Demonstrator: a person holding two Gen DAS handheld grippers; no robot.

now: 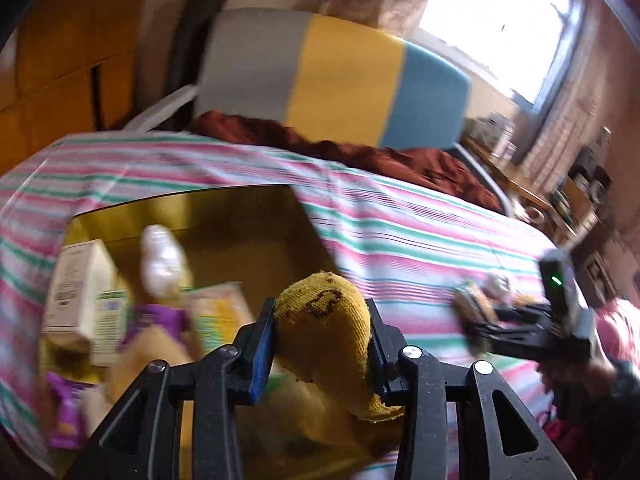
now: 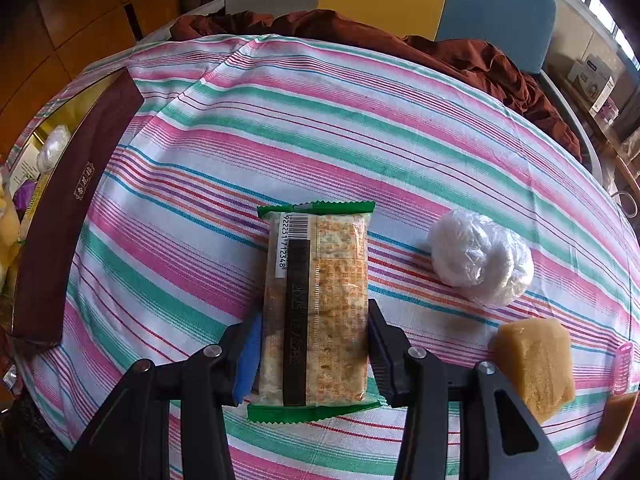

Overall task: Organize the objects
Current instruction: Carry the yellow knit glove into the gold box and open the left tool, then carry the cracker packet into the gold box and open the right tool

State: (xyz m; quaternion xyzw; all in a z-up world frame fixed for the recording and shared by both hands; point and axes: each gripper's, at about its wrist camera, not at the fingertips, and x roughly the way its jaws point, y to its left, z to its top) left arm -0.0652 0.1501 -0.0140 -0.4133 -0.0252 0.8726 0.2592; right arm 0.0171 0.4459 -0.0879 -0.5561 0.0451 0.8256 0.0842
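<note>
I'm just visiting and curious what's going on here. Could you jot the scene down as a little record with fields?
surface: bed under a striped sheet
left tongs: clamped on a yellow knitted cloth, above the open box
right tongs: around a green-edged snack packet lying on the sheet
box: dark red outside, gold inside, already holding cartons and packets
still loose: white plastic-wrapped ball, tan block
background: striped grey, yellow and blue chair back, window
</note>
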